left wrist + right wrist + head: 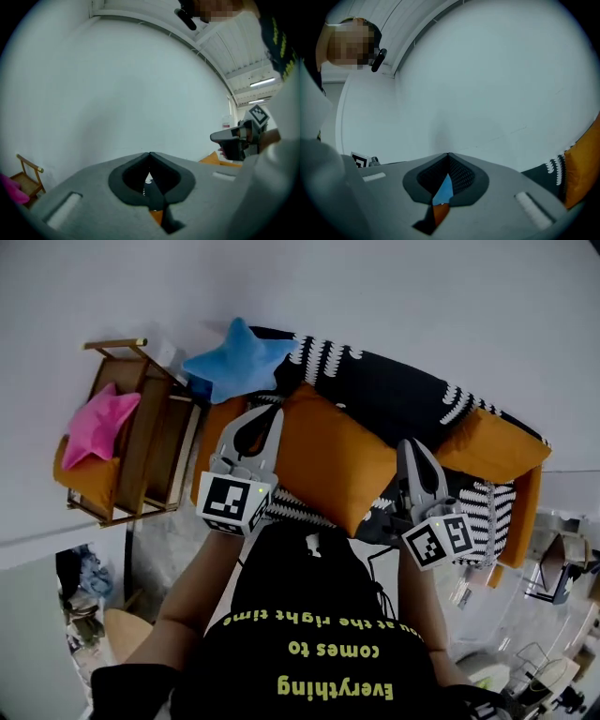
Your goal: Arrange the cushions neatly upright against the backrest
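A large orange cushion (333,460) lies tilted over the front of the sofa (211,427), between my two grippers. My left gripper (272,418) is shut at the cushion's left edge. My right gripper (412,448) is shut at its right edge. Whether either one touches the fabric I cannot tell. In the left gripper view the jaws (150,153) meet with nothing between them, and the right gripper (239,140) shows off to the side. The right gripper view shows closed jaws (448,154) facing the wall. A blue star cushion (234,357) leans at the sofa's left end, and a second orange cushion (487,451) sits at the right.
A black-and-white patterned throw (394,390) covers the backrest, and a striped cushion (487,512) lies at the sofa's right front. A pink star cushion (94,423) rests on a wooden chair (141,442) left of the sofa. A white wall (375,296) stands behind.
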